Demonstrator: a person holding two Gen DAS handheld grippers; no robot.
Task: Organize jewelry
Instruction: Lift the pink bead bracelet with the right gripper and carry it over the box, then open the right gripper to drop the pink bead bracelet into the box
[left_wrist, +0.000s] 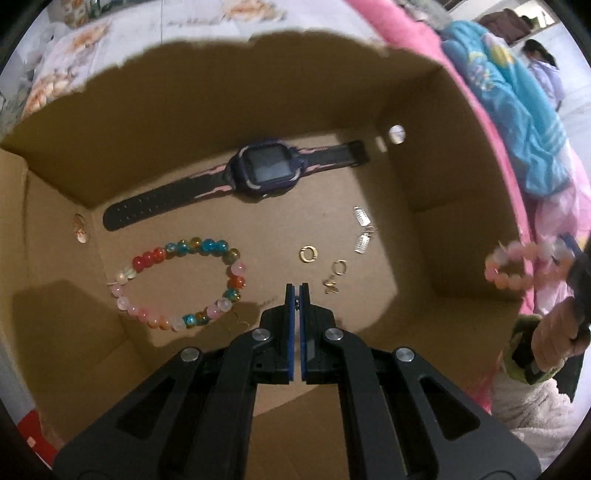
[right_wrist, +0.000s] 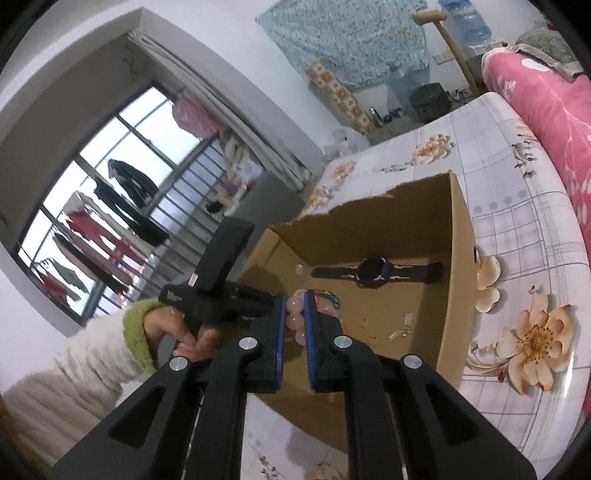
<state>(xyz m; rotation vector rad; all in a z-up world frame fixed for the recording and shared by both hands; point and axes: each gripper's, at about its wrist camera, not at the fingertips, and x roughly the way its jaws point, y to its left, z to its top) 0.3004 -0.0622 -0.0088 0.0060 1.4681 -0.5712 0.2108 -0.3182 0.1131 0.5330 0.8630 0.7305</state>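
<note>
A: Why is our pink bracelet (right_wrist: 300, 318) up in the air and not in the box (left_wrist: 413, 177)?

B: We have the right hand-held gripper (right_wrist: 294, 317) pinching its beads just outside the box wall, so we can carry it in.

A: And the left hand-held gripper (left_wrist: 297, 300)?

B: Pressed together over the box floor, with something tiny and dark between the pads. The colourful bracelet (left_wrist: 177, 284), watch (left_wrist: 258, 173), gold rings (left_wrist: 308, 254) and silver clips (left_wrist: 362, 230) lie spread apart there, we think so nothing tangles.

Matt cardboard box (left_wrist: 413, 177), glossy glass-like bead bracelet (left_wrist: 177, 284).
</note>
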